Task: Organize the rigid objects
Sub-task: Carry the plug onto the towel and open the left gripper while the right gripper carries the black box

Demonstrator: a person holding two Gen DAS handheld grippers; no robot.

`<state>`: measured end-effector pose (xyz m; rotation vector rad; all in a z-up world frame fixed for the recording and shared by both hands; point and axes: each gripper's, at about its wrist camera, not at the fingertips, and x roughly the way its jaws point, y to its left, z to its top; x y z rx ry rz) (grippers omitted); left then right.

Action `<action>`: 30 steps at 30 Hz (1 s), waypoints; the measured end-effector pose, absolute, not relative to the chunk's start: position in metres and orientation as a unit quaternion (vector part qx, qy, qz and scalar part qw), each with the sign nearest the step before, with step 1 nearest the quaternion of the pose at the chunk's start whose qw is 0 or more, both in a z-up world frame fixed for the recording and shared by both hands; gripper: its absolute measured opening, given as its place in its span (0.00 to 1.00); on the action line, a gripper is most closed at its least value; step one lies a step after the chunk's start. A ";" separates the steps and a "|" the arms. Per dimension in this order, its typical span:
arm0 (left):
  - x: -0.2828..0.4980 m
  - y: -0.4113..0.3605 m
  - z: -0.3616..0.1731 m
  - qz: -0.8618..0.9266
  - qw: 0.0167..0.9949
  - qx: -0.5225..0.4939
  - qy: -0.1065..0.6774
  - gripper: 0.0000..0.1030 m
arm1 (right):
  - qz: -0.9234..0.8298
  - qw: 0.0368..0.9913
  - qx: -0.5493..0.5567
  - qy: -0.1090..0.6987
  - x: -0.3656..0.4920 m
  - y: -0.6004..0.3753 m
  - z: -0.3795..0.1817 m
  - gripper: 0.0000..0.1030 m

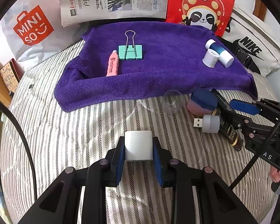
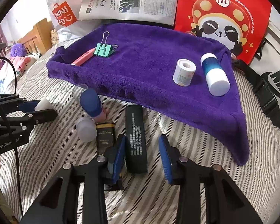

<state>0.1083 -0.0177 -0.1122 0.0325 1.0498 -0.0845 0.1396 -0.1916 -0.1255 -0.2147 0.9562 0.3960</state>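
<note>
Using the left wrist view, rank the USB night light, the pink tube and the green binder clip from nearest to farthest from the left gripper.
From the left gripper, which holds the white charger plug:
1. USB night light, to its right on the striped bedding.
2. Pink tube, ahead on the purple towel.
3. Green binder clip, just beyond the tube.

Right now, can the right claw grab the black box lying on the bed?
Probably yes. The right claw is open around the black box, nothing between them, though a dark bottle crowds its left finger.

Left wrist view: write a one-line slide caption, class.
Left gripper clamps a white charger plug above the striped bedspread, facing a purple towel holding sorted items.
</note>
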 end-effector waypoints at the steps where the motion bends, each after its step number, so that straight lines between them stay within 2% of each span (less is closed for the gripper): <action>1: 0.109 -0.018 -0.112 -0.042 0.865 0.016 0.500 0.26 | 0.191 0.863 -0.103 0.456 0.140 -0.191 -0.125 0.28; 4: 0.112 -0.018 -0.112 -0.046 0.865 0.017 0.500 0.26 | 0.197 0.861 -0.101 0.458 0.142 -0.189 -0.124 0.21; 15: 0.113 -0.011 -0.106 -0.060 0.866 0.004 0.496 0.25 | 0.186 0.861 -0.092 0.464 0.136 -0.204 -0.103 0.21; 30: 0.132 0.007 -0.063 -0.063 0.878 -0.014 0.475 0.25 | 0.169 0.874 -0.079 0.448 0.154 -0.215 -0.062 0.21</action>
